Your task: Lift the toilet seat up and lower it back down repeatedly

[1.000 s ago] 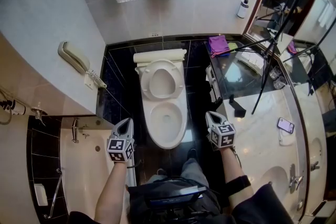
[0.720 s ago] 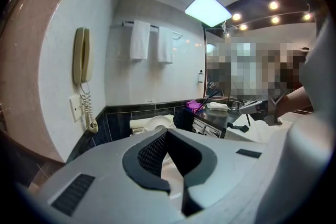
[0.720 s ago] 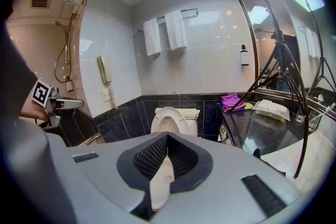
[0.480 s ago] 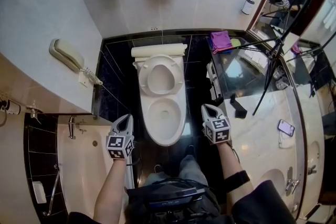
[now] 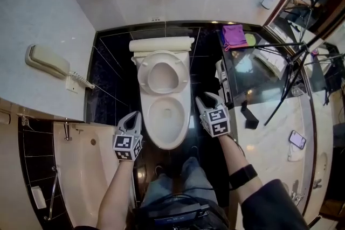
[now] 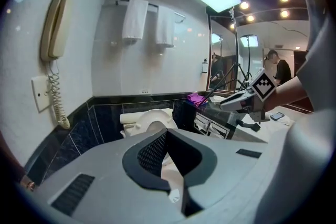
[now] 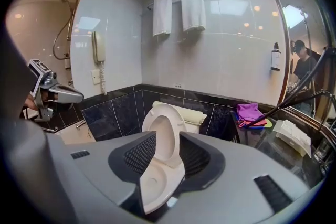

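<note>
The white oval plastic toilet seat (image 5: 142, 76) stands raised mid-frame and looks light, stiff and slippery, best held by its top edge; the left gripper (image 5: 133, 115) is closed and empty, and the right gripper (image 5: 207, 98) has just been opening its jaws, with nothing between them.

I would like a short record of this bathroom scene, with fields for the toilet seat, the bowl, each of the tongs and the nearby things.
toilet seat: raised, leaning back toward the cistern
toilet bowl: uncovered
left tongs: shut, empty, beside the bowl's front left
right tongs: open, jaws have just been opening, nothing gripped, beside the bowl's right side
telephone: hanging on the left wall
purple cloth: lying on the counter, right of the cistern
</note>
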The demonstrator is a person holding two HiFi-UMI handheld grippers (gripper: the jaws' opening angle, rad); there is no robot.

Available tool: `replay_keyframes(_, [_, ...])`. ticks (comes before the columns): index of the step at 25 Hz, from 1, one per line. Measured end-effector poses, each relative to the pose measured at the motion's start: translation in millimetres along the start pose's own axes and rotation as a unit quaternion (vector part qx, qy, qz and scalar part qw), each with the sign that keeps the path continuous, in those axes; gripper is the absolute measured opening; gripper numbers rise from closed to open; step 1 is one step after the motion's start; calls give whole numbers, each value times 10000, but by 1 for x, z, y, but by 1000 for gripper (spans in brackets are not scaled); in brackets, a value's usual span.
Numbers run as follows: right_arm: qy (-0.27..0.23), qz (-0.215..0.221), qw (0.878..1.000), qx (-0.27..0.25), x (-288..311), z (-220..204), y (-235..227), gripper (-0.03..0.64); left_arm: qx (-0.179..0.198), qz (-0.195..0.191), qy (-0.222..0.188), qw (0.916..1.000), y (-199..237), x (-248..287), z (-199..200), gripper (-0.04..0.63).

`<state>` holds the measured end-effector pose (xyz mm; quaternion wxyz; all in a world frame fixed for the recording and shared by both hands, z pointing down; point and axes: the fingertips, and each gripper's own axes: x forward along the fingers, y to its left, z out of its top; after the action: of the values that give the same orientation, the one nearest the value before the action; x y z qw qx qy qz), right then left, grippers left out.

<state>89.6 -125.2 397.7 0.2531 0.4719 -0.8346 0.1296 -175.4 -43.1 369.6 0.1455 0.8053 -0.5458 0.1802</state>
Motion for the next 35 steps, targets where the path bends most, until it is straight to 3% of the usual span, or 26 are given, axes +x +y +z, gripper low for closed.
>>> replay_keyframes(7, [139,246,9984,-488,87,18,-16,207,-12,51,93,9999,1,69,-12,-5])
replay_keyframes(13, [174,236,9965,-789,170,20,-39,259,-128,334,121,9993,19,125,-27,-5])
replay_keyframes(17, [217,318,9946,-969,217,15,-41,259,-12,419,173,9990,22,156,-38,-5])
replay_keyframes(27, [15,276,9928,-1161,302,25,-48,256,-234,489,177,9984,20,212,-60,-5])
replay_keyframes(32, [-99,321,9897,-1395,328,36,-44,202,-291,520,196,9980,23,224,-70,-5])
replay_keyframes(35, [-132,348,9840,-1742,335,35,-37,128,-315,516,269,9978,26,226,-79,-5])
